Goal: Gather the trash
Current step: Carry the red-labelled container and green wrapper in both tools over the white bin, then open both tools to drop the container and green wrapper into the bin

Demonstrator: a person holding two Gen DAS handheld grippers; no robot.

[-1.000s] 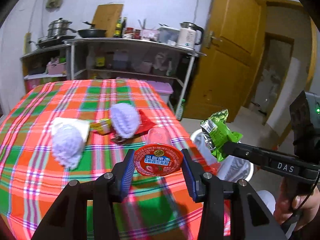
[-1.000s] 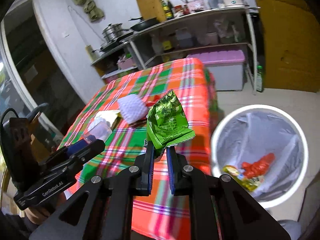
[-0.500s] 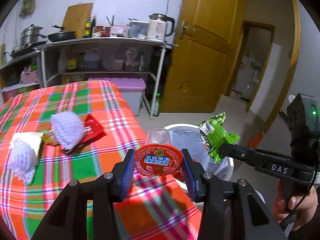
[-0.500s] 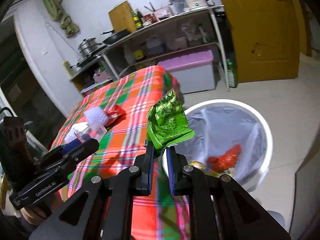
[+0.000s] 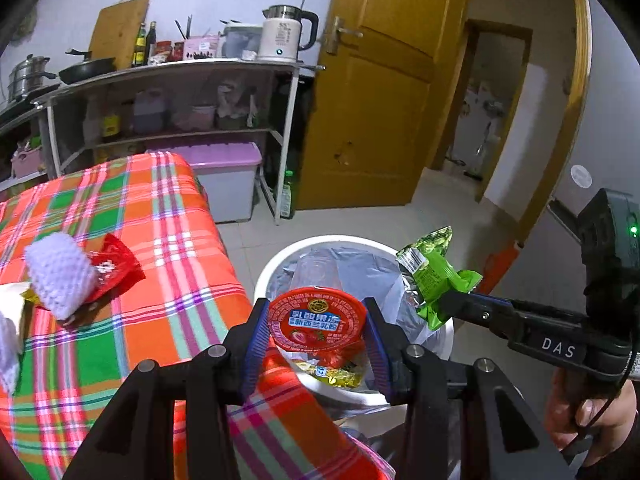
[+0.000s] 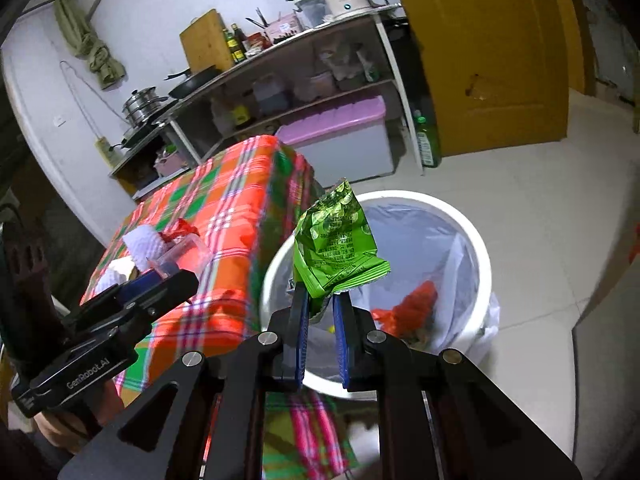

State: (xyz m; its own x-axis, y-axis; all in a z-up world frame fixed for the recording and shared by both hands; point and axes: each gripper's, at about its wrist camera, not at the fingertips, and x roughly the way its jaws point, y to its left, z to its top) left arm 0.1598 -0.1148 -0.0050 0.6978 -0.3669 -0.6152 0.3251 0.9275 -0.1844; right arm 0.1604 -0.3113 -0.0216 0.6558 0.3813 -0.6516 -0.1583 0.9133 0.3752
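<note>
Left gripper (image 5: 316, 322) jaws pinching jelly cup (image 5: 317, 318), right gripper (image 6: 321, 316) jaws pinching green wrapper (image 6: 336, 246) — white bin (image 6: 476, 240) mouth at 12 o'clock below both; right nearer centre — release next, likely

"DAS" on right gripper (image 5: 444, 300) arm, "GenRobot.AI" on left gripper (image 6: 176, 276) arm

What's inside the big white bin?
The round white bin has a clear plastic liner holding a crumpled red wrapper and yellowish scraps. The grippers hide its near side.
</note>
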